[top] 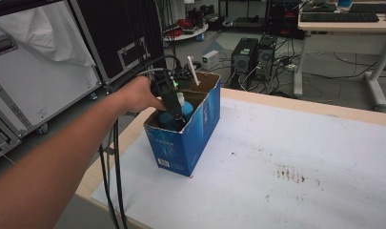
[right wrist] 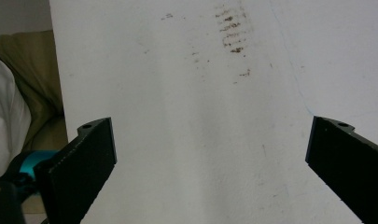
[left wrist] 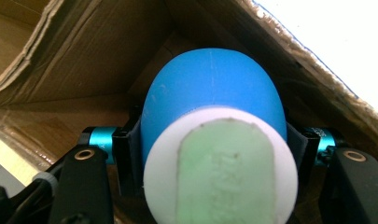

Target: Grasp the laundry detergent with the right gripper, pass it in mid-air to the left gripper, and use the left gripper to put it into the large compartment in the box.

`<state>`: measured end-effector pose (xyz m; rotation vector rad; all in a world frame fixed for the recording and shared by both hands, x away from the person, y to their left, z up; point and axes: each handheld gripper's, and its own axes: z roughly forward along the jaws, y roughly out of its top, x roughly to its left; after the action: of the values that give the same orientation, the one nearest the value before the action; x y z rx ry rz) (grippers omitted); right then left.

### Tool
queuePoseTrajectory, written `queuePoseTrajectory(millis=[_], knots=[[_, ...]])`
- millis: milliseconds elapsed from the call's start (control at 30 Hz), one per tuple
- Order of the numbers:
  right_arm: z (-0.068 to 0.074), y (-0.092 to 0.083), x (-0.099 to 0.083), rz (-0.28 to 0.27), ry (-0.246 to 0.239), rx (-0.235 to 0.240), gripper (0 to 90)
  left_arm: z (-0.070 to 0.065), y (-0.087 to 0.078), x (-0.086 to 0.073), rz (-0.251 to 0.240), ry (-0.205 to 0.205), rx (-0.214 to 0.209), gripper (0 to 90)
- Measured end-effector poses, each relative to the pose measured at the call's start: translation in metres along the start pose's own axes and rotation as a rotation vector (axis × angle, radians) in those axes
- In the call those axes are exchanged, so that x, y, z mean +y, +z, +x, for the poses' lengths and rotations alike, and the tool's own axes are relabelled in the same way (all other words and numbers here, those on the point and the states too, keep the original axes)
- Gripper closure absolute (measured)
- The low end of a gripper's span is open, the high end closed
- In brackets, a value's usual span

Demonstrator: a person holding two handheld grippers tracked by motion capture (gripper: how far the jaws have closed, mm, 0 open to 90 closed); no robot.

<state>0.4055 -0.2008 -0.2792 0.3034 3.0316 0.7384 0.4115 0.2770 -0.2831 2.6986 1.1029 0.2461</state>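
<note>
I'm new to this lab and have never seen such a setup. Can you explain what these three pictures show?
A person works with a hand-held two-jaw gripper in each hand. The high view looks down on the table. There the left gripper reaches into an open blue cardboard box. The left gripper view looks along its jaws: they are clamped on a blue rounded object with a white and green end, inside the box. The right gripper view shows the right gripper, jaws wide apart and empty, above the white stained table cover.
</note>
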Motion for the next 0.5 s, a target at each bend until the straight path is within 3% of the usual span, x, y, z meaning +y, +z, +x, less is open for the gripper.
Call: queuePoseTrajectory(millis=[133, 367, 500], knots=[[0.001, 0.001, 0.001, 0.000, -0.003, 0.001, 0.9, 0.001, 0.001, 0.000, -0.016, -0.015, 0.004, 37.3], [0.002, 0.001, 0.002, 0.000, -0.011, 0.001, 0.9, 0.006, -0.014, -0.005, -0.117, -0.068, 0.009, 23.8], [0.004, 0.000, 0.003, -0.002, -0.013, 0.000, 0.9, 0.009, -0.029, -0.007, -0.175, -0.114, -0.012, 22.8]])
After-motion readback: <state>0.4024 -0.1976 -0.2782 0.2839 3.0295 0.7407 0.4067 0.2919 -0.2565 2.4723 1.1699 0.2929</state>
